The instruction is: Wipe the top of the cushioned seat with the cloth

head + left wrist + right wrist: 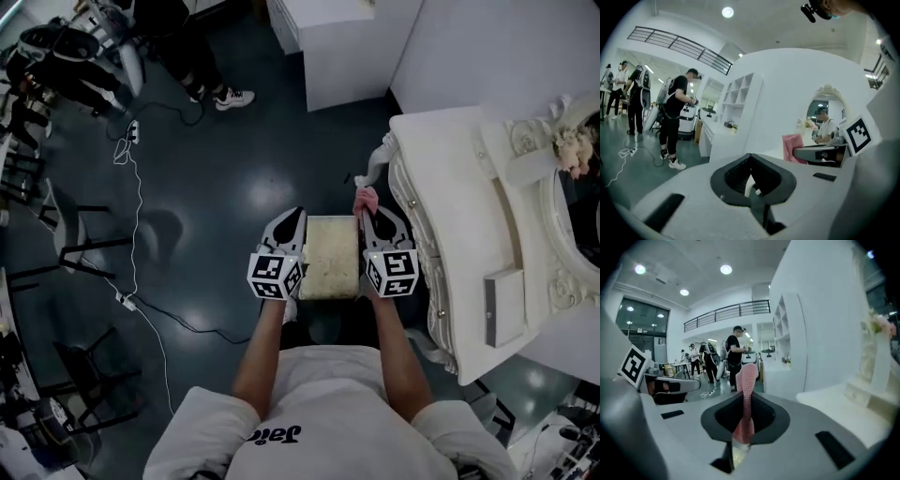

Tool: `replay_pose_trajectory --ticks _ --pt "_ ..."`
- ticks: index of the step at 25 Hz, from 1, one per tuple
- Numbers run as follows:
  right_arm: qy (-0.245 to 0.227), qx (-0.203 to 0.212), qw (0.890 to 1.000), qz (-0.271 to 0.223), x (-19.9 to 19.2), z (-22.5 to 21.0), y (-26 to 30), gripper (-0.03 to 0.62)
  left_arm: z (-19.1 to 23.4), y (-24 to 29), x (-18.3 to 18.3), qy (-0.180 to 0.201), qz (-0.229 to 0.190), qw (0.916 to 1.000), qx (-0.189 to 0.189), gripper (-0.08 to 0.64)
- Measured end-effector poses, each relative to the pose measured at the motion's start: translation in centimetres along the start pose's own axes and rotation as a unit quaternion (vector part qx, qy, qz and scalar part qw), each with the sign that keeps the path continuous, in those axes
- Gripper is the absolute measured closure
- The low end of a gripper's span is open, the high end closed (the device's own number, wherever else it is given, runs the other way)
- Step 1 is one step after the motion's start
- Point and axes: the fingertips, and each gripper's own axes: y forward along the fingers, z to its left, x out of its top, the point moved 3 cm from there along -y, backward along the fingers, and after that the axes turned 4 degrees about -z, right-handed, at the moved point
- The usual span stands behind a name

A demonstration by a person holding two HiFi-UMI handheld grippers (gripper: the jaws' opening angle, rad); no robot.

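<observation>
The cushioned seat (330,258) is a small cream stool straight below me, between both grippers. My right gripper (365,215) hovers over its right edge, shut on a pink cloth (367,198) that sticks out past the fingertips. In the right gripper view the cloth (747,394) stands upright in the clamped jaws (746,420). Over the stool's left edge, my left gripper (297,216) is shut with nothing in it, and its own view shows the jaws (751,180) closed. From there the pink cloth (792,147) shows to the right. Neither gripper touches the cushion.
A white ornate dressing table (459,206) with a mirror stands close on the right of the stool. A white cabinet (337,47) is ahead. A cable (133,234) runs over the dark floor at left, near dark chairs (66,234). People (192,56) stand at the far left.
</observation>
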Motion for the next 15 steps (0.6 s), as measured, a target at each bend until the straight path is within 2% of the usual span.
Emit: replay_pose_trajectory --ticks 4,7,11,15 --pt "-0.019 0.008 0.997 -0.074 9.3 0.6 -1.5 0.565 -1.7 -0.2 8.5 0.039 -0.053 0.9978 -0.009 0.548" --pt "-0.028 -0.014 0.994 -0.104 14.5 0.2 -2.5 0.565 -2.8 -0.5 13.2 0.052 -0.079 0.9955 -0.009 0.548" --pt "-0.007 -0.030 0.993 -0.117 18.2 0.2 -2.9 0.565 -3.6 -0.7 17.3 0.071 -0.103 0.9919 -0.018 0.548" --pt "-0.011 -0.033 0.990 -0.140 20.0 0.6 -3.2 0.565 -4.5 -0.3 19.4 0.078 -0.126 0.9885 -0.030 0.548"
